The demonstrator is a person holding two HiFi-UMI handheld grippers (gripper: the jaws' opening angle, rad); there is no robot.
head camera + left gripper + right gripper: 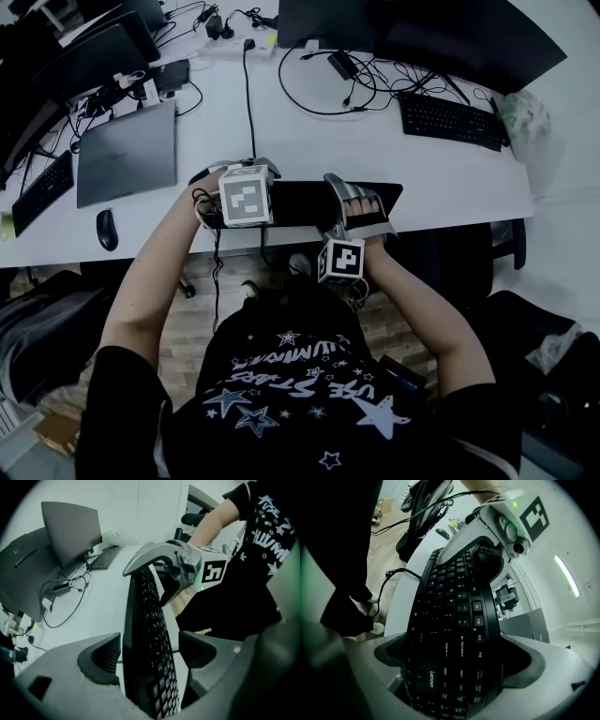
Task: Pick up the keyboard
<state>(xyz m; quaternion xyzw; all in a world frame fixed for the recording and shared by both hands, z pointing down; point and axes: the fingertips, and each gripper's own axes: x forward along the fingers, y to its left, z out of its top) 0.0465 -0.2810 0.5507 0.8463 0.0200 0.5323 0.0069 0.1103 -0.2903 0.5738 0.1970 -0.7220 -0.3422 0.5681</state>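
A black Lenovo keyboard (302, 202) hangs between both grippers at the front edge of the white desk (309, 141), and its cable drops toward the floor. My left gripper (246, 195) holds its left end and my right gripper (361, 212) its right end. In the left gripper view the keyboard (151, 630) stands on edge between the pads, with the left gripper (147, 652) shut on it. In the right gripper view the keyboard (454, 620) fills the gap and the right gripper (454, 657) is shut on it. Whether it touches the desk cannot be told.
On the desk are a closed grey laptop (127, 152), a black mouse (107, 229), a second keyboard (453, 120) at the back right, another keyboard (42, 190) at the left edge, monitors (412, 28) and loose cables (248, 84). Dark chairs stand below.
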